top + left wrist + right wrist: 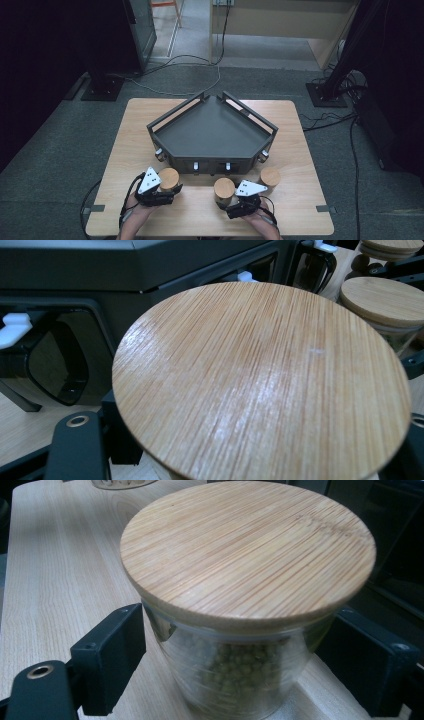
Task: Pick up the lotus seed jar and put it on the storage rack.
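Three glass jars with bamboo lids stand on the wooden table [295, 150], in front of a dark five-sided tray [212, 132]. My left gripper [165, 190] is shut on the left jar [169, 179]; that jar's lid [260, 375] hides where the jaws meet the glass. My right gripper [227, 200] is shut on the middle jar [224, 190]. Its black pads [112, 655] press both sides of the glass, which holds green beans [235, 675] under the lid [250, 550]. The third jar [270, 176] stands free to the right.
The tray's front wall [150, 270] with white clips [15, 327] rises right behind the left jar. The middle jar [385, 300] and third jar [390, 247] show beyond it. Bare tabletop [50, 580] lies left of the right gripper. Cables and stands are on the floor [200, 75].
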